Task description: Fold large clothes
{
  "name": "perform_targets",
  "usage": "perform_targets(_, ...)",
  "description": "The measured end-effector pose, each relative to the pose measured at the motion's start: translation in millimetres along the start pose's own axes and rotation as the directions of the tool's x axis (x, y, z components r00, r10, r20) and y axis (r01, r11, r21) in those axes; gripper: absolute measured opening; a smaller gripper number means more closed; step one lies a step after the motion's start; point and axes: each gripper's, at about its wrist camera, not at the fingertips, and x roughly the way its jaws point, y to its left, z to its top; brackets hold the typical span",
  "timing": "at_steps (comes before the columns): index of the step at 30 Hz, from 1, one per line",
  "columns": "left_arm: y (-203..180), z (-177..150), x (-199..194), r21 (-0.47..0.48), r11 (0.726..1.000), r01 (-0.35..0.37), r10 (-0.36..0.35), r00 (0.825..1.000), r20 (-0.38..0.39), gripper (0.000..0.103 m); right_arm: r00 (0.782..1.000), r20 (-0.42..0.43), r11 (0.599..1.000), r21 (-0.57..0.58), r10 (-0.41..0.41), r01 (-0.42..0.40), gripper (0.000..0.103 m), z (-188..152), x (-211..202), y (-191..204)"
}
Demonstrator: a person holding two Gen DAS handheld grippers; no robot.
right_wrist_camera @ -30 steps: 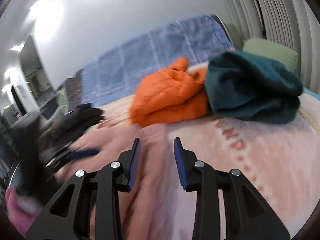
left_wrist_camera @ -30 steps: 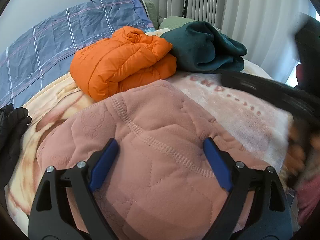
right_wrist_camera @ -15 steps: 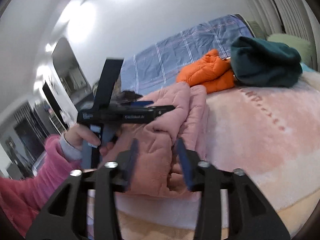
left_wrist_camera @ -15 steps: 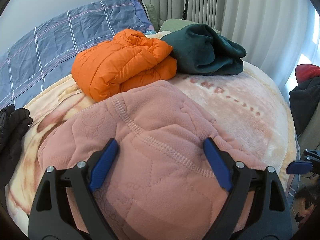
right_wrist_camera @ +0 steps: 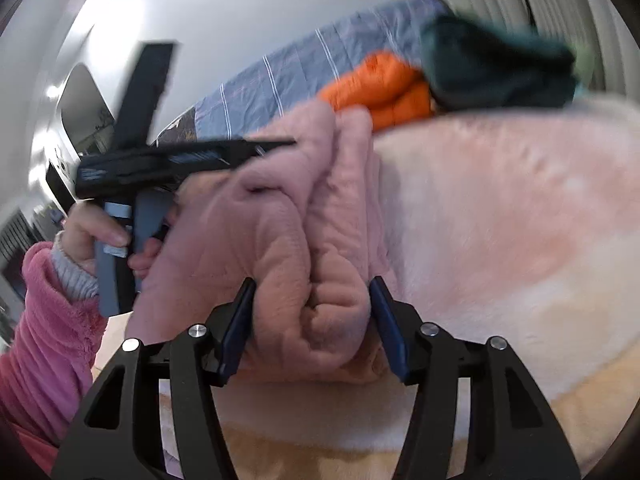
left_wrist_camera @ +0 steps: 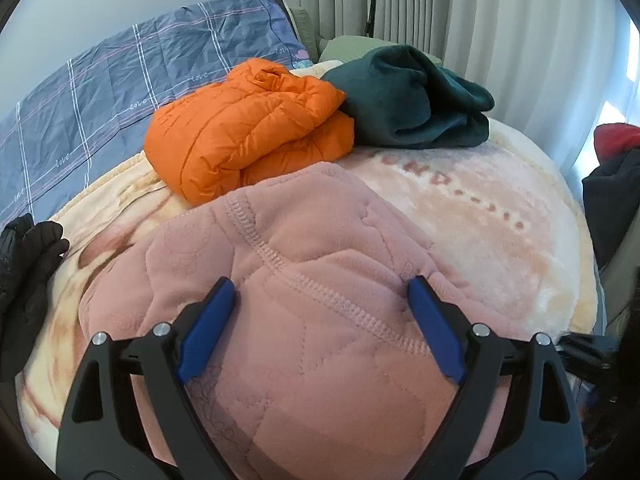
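Folding: I had the pink quilted garment [left_wrist_camera: 320,320] lying bundled at the bed's [left_wrist_camera: 500,216] near edge.
Left tool [left_wrist_camera: 320,328]: I kept it wide, straddling the top layer to pin it.
Right tool [right_wrist_camera: 312,328]: its jaws had just opened, half-wide, bracketing the rolled end; grip uncertain.

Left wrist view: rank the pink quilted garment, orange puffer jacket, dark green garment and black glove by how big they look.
1. Pink quilted garment, though it lies nearest the camera.
2. Orange puffer jacket and dark green garment: too alike to rank.
3. Black glove, partly cut off at the edge.
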Motion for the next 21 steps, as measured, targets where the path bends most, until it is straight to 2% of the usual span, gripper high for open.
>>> perform_targets(2,5,0,-1,-0.019,1.0,0.019,-0.019,1.0,0.003,0.089,0.999,0.054,0.999,-0.049,0.006,-0.003,0.057,2,-17,9)
perform_targets(4,9,0,0,-0.031,0.999,0.034,-0.034,0.999,-0.001,0.089,0.995,0.081,0.996,-0.061,0.063,-0.058,0.053,7,-25,12)
perform_targets(5,8,1,1,-0.031,0.999,0.034,-0.035,0.999,-0.006,0.09,0.994,0.078,0.996,-0.056,0.076,-0.071,0.044,8,-25,11)
perform_targets(6,7,2,2,-0.028,0.999,0.03,-0.031,0.999,-0.01,0.09,0.998,0.042,0.998,-0.037,0.051,-0.049,0.024,9,-15,9)
perform_targets(7,5,2,2,-0.022,1.0,0.022,-0.022,1.0,-0.012,0.09,1.0,-0.002,1.0,-0.007,0.006,-0.006,0.014,7,0,2)
perform_targets(8,4,2,2,-0.019,1.0,0.017,-0.017,1.0,-0.011,0.09,0.999,-0.048,0.999,0.05,0.008,-0.006,0.014,1,15,-9)
perform_targets(10,0,0,2,-0.005,1.0,0.007,-0.007,1.0,-0.008,0.09,0.998,-0.056,0.993,0.111,0.036,-0.029,0.012,-8,30,-23)
perform_targets(13,-10,1,0,0.032,0.999,-0.043,0.043,0.999,0.002,0.09,0.999,-0.048,0.997,0.071,-0.005,0.008,0.012,-6,23,-14)
perform_targets(15,-9,3,-4,0.036,0.999,-0.039,0.038,0.999,0.015,0.09,0.998,-0.043,0.999,0.006,-0.054,0.054,0.012,-6,23,-5)
perform_targets(19,7,6,-29,-0.043,0.999,-0.005,0.008,0.997,0.078,0.088,0.998,-0.049,0.998,0.027,-0.05,0.051,0.013,-8,23,-9)
perform_targets(21,21,-1,-51,-0.093,0.996,-0.004,0.016,0.991,0.133,0.077,0.998,-0.052,0.998,0.043,-0.035,0.037,0.013,-12,24,-10)
